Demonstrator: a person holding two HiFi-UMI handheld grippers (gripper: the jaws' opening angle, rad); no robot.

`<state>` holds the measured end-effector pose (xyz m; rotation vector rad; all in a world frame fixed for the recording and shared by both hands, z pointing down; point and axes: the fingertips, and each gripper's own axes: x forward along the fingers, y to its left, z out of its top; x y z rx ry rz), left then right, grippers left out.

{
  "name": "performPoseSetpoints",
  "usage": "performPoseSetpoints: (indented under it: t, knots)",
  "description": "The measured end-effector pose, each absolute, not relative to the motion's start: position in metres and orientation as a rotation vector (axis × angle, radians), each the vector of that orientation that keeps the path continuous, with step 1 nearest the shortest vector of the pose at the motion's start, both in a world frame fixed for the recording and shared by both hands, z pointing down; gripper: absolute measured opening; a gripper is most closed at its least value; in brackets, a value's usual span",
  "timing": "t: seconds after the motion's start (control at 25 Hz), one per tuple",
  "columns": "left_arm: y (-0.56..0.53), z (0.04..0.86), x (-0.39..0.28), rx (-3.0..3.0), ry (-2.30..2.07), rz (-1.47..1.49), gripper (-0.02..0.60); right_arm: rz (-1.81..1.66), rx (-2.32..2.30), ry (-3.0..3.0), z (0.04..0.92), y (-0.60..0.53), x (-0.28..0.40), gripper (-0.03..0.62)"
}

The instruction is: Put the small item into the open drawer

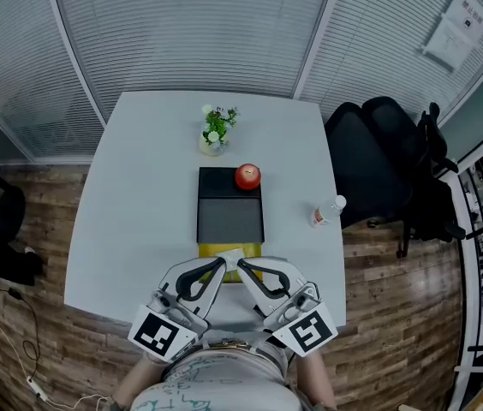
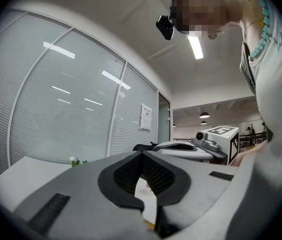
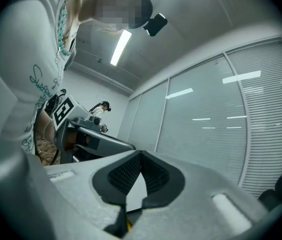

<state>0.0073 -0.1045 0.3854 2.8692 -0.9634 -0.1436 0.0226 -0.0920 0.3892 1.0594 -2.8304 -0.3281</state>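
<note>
On the white table (image 1: 139, 187) the drawer (image 1: 230, 223) stands open and seemingly empty, the red apple (image 1: 247, 176), probably the small item, sits atop the black cabinet (image 1: 220, 183), and the left gripper (image 1: 223, 262) and right gripper (image 1: 241, 263) are pressed together on nothing, so pickup lies ahead: reach forward, spread, pinch.

I can read no complete text in any view. Print on the posted sheets (image 1: 462, 22) on the partition (image 1: 378, 50) is too small to resolve; cursive lettering (image 3: 41, 84) on the shirt (image 3: 6, 54) starts "Su", remainder illegible.
</note>
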Motion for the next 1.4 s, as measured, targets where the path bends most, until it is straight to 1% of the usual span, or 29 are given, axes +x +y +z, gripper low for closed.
performPoseSetpoints:
  t: [0.2, 0.48, 0.68, 1.4]
  knots:
    - [-0.102, 0.367, 0.006, 2.896, -0.955, -0.231, -0.003, -0.378, 1.076, -2.86, 0.371, -0.086, 0.019, 0.003]
    - [-0.1, 0.366, 0.005, 2.91, -0.959, -0.206, -0.003, -0.473, 1.081, -2.847, 0.359, -0.082, 0.017, 0.003]
    - [-0.099, 0.367, 0.005, 2.886, -0.97, -0.23, -0.003, -0.432, 1.059, -2.807, 0.374, -0.084, 0.016, 0.003]
    - [-0.1, 0.392, 0.003, 2.814, -1.0, -0.13, -0.003, -0.337, 1.036, -2.777, 0.397, -0.085, 0.023, 0.003]
